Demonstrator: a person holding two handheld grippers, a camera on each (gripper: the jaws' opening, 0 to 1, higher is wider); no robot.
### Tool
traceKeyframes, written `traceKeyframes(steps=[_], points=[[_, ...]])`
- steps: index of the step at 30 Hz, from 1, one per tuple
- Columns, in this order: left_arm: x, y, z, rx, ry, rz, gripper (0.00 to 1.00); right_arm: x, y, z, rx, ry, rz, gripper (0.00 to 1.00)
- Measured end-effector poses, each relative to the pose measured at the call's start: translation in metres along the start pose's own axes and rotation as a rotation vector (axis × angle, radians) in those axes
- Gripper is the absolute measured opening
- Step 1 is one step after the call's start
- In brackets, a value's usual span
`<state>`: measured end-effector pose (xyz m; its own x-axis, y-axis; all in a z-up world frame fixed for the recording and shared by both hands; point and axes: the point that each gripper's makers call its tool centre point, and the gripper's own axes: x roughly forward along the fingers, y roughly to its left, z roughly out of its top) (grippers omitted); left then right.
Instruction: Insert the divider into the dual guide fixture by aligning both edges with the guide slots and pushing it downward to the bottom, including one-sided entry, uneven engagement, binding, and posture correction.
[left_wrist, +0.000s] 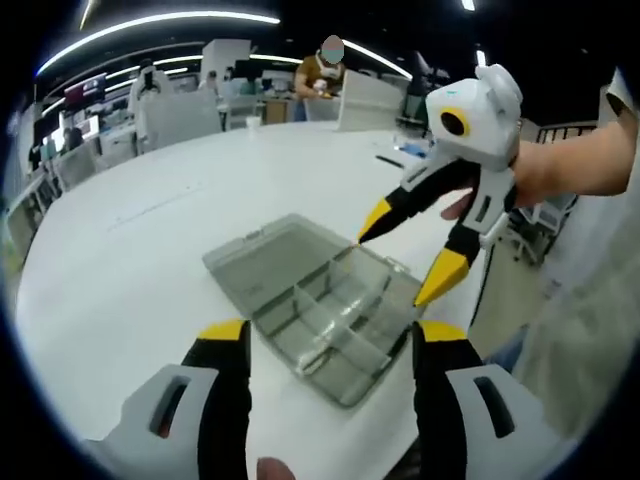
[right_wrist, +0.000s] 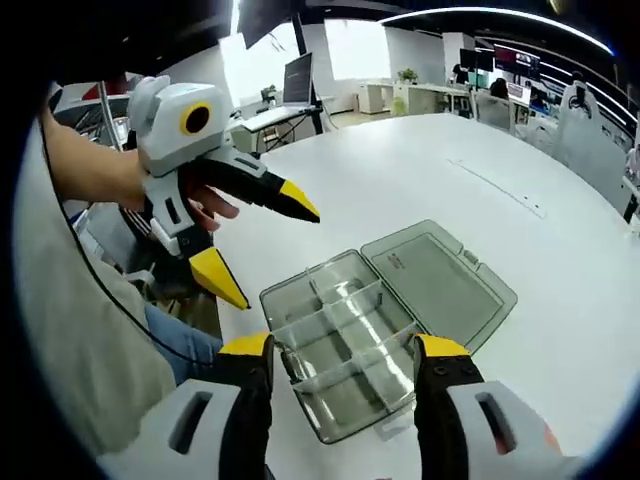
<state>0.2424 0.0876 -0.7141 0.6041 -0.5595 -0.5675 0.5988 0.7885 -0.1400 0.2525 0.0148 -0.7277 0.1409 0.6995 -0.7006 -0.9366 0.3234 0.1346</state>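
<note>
— Left gripper view first: what of the jaws?
— Spread wide, gripping nothing. Left gripper (left_wrist: 330, 345) poised just above the near corner of a clear smoky plastic box (left_wrist: 330, 310), lid (left_wrist: 262, 258) thrown flat open on the white table (left_wrist: 140, 220).
— And inside the box?
— Split into compartments by clear dividers (left_wrist: 335, 320): one long strip running the length, shorter cross pieces off it. Hard to tell whether any piece sits loose or fully seated. No other contents visible in the compartments.
— Anything further out?
— Right gripper (left_wrist: 400, 255) coming in from the right, held in a hand (left_wrist: 545, 170), yellow-tipped jaws parted wide and empty, tips hanging over the box's far right edge, apart from it. Beyond, office desks and a seated person (left_wrist: 320, 75).
— Right gripper view, same order?
— Right gripper (right_wrist: 345, 355) wide apart, nothing between the jaws, hanging over the box (right_wrist: 345, 345) near the table edge. Dividers (right_wrist: 335, 315) upright in the tray; lid (right_wrist: 440, 280) lying open to the right. Left gripper (right_wrist: 270, 245) at upper left, in a hand (right_wrist: 205, 200), jaws gaping and empty, off to the box's left, clear of it.
</note>
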Motion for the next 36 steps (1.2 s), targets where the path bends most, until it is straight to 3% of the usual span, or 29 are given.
traceKeyframes(steps=[8,23,29,36], points=[[-0.007,0.013,0.002,-0.018,-0.021,0.068,0.77,-0.009,0.001,-0.001,0.077,-0.053,-0.028,0.68],[-0.016,0.022,-0.005,-0.132,-0.031,0.159,0.98,-0.023,-0.007,-0.006,0.19,-0.126,-0.103,0.8],[-0.023,0.029,-0.006,-0.195,-0.044,0.193,0.99,-0.03,-0.011,-0.01,0.256,-0.156,-0.118,0.83],[-0.029,0.03,-0.005,-0.207,-0.056,0.212,0.99,-0.036,-0.013,-0.015,0.298,-0.174,-0.135,0.85]])
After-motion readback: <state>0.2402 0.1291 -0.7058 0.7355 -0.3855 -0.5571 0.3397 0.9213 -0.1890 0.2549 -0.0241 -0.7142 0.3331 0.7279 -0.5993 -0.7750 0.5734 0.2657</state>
